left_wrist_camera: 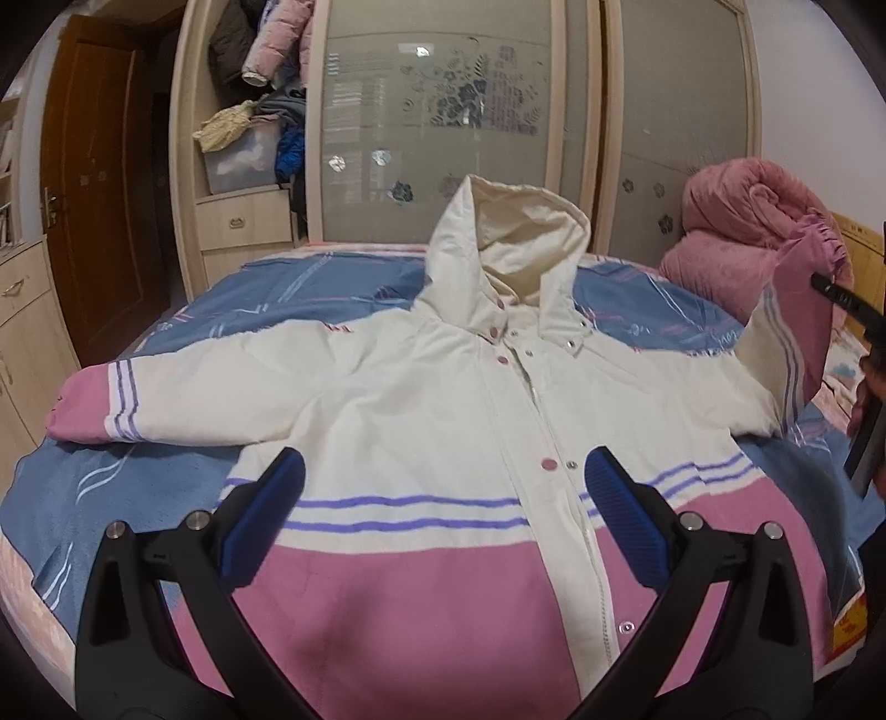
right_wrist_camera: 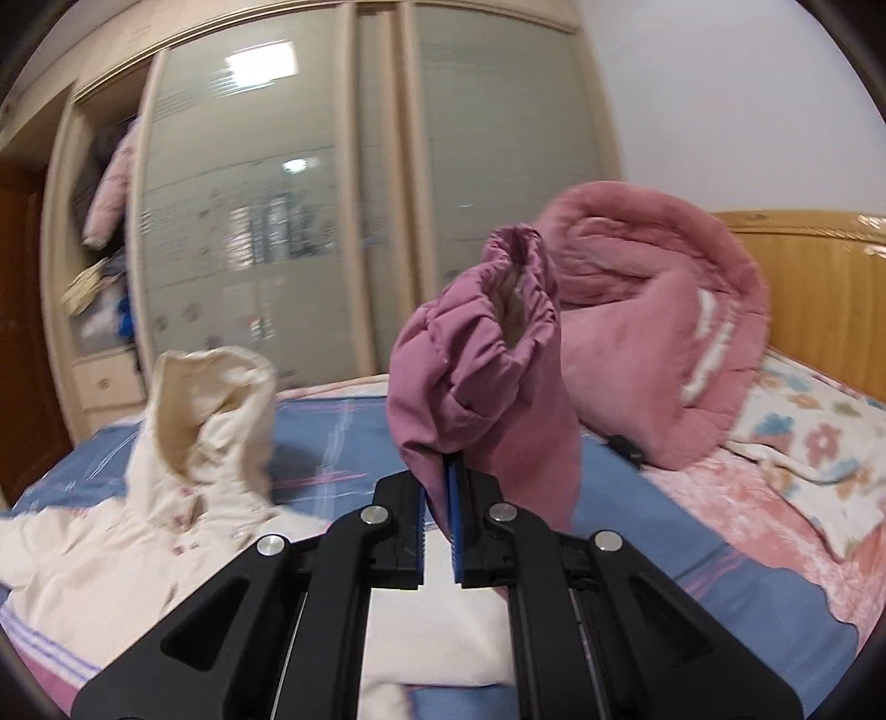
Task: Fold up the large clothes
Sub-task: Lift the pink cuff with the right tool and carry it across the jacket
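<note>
Right tool (right_wrist_camera: 440,487) clenched on jacket cuff (right_wrist_camera: 498,310) — apparently lifted; left tool (left_wrist_camera: 443,487) released above jacket (left_wrist_camera: 421,399).

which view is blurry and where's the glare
Right wrist view: motion blur smears the wardrobe doors and hood; the pink cuff stays sharper. Left wrist view: sharp, with lamp glare on the glass.

jacket (left_wrist_camera: 421,399) flat on bed (left_wrist_camera: 111,487); quilt (left_wrist_camera: 742,232) behind, right.
</note>
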Demonstrator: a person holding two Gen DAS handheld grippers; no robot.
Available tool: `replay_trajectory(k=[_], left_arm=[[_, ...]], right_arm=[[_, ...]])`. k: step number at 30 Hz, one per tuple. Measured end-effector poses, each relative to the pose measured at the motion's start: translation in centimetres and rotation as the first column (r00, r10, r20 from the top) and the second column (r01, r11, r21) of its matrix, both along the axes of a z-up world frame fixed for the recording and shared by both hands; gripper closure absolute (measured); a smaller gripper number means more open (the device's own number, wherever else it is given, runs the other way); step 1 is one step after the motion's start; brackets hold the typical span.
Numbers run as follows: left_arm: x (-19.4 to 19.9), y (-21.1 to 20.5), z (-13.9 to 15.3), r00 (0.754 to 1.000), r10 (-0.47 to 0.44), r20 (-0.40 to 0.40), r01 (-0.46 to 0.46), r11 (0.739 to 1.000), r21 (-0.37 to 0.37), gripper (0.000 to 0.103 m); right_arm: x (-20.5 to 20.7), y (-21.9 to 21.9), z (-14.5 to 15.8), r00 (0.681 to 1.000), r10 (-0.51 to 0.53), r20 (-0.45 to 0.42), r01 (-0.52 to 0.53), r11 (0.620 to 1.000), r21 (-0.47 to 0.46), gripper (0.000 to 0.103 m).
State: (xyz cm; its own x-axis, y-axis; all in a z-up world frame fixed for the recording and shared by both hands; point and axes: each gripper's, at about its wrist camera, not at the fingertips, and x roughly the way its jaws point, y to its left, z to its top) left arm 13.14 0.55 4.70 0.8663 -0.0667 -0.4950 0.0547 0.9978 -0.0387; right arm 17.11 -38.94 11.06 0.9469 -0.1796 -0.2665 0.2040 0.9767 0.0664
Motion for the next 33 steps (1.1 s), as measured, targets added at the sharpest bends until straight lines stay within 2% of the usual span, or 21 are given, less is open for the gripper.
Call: replay_trajectory(k=[3, 7, 12, 14, 15, 16, 17, 18, 19, 20, 21, 23, 25, 26, 27, 28, 29, 30, 31, 32, 33], left_arm=[[0.3, 0.4, -0.1, 1.000, 0.010, -0.007, -0.010, 1.000, -0.005, 0.002], [0.7, 0.8, -0.3, 1.000, 0.018, -0.026, -0.018, 1.000, -0.017, 0.002], [1.1, 1.2, -0.5, 0.999, 0.029, -0.033, -0.030, 0.999, -0.016, 0.002], [1.1, 1.2, -0.5, 0.999, 0.029, -0.036, -0.029, 0.999, -0.015, 0.002], [1.2, 1.1, -0.5, 0.999, 0.028, -0.037, -0.029, 0.999, -0.014, 0.002], [1.2, 1.1, -0.5, 0.999, 0.030, -0.038, -0.030, 0.999, -0.013, 0.002], [1.3, 1.0, -0.5, 0.999, 0.030, -0.040, -0.030, 0.999, -0.011, 0.002], [1.3, 1.0, -0.5, 0.999, 0.027, -0.042, -0.027, 1.000, -0.013, 0.002], [1.2, 0.9, -0.6, 0.999, 0.023, -0.045, -0.024, 1.000, -0.013, 0.002], [1.3, 0.8, -0.6, 0.999, 0.021, -0.047, -0.022, 1.000, -0.011, 0.002], [1.3, 0.8, -0.6, 0.999, 0.020, -0.048, -0.021, 1.000, -0.007, 0.002], [1.2, 0.7, -0.7, 0.999, 0.021, -0.046, -0.022, 1.000, -0.006, 0.002], [1.2, 0.7, -0.7, 0.999, 0.021, -0.048, -0.021, 1.000, -0.006, 0.002], [1.2, 0.7, -0.7, 0.999, 0.021, -0.048, -0.022, 1.000, -0.007, 0.002], [1.2, 0.7, -0.7, 0.999, 0.021, -0.048, -0.021, 1.000, -0.006, 0.002], [1.2, 0.6, -0.7, 0.999, 0.021, -0.050, -0.022, 1.000, -0.006, 0.002], [1.2, 0.6, -0.7, 0.998, 0.022, -0.050, -0.023, 1.000, -0.008, 0.002], [1.3, 0.6, -0.7, 0.999, 0.022, -0.050, -0.023, 1.000, -0.011, 0.002], [1.2, 0.6, -0.8, 0.999, 0.022, -0.049, -0.022, 1.000, -0.013, 0.002], [1.2, 0.5, -0.8, 0.999, 0.019, -0.050, -0.020, 1.000, -0.014, 0.002], [1.2, 0.5, -0.8, 0.999, 0.017, -0.050, -0.018, 1.000, -0.014, 0.002]], right_arm=[[1.5, 3.1, -1.2, 0.996, 0.071, -0.048, -0.073, 0.997, -0.035, 0.096], [4.3, 6.2, -4.1, 0.974, 0.140, -0.176, -0.150, 0.988, -0.044, 0.096], [7.1, 8.7, -9.0, 0.887, 0.228, -0.401, -0.251, 0.968, -0.006, 0.091], [7.5, 9.8, -10.5, 0.855, 0.242, -0.458, -0.281, 0.960, -0.017, 0.079], [7.5, 10.1, -10.8, 0.851, 0.242, -0.467, -0.287, 0.957, -0.028, 0.074], [7.3, 10.6, -11.0, 0.851, 0.239, -0.468, -0.293, 0.955, -0.044, 0.060], [7.0, 11.0, -10.9, 0.857, 0.239, -0.456, -0.296, 0.954, -0.056, 0.042], [6.6, 11.2, -10.8, 0.864, 0.234, -0.445, -0.293, 0.954, -0.067, 0.034], [6.1, 11.7, -10.4, 0.880, 0.212, -0.425, -0.278, 0.955, -0.099, 0.018], [5.5, 11.8, -10.2, 0.892, 0.196, -0.407, -0.266, 0.956, -0.122, 0.008], [5.0, 12.0, -9.7, 0.902, 0.194, -0.387, -0.263, 0.956, -0.133, 0.008], [4.6, 11.6, -9.0, 0.897, 0.222, -0.381, -0.270, 0.960, -0.074, 0.008], [3.8, 9.1, -8.0, 0.914, 0.256, -0.314, -0.222, 0.965, 0.139, 0.008], [3.5, 7.6, -7.9, 0.926, 0.254, -0.280, -0.187, 0.951, 0.245, 0.008], [2.7, 5.2, -8.4, 0.944, 0.247, -0.221, -0.125, 0.883, 0.453, 0.008], [2.2, 3.2, -9.3, 0.953, 0.244, -0.180, -0.085, 0.785, 0.613, 0.007], [2.0, 2.1, -10.1, 0.959, 0.241, -0.152, -0.066, 0.707, 0.705, 0.007], [1.8, 0.9, -11.5, 0.962, 0.249, -0.111, -0.061, 0.593, 0.803, 0.007], [2.2, 0.4, -12.5, 0.956, 0.280, -0.091, -0.069, 0.513, 0.856, 0.010], [2.9, 0.3, -13.2, 0.945, 0.314, -0.091, -0.069, 0.464, 0.883, 0.023], [3.3, 0.4, -13.7, 0.936, 0.340, -0.087, -0.071, 0.425, 0.902, 0.030]])
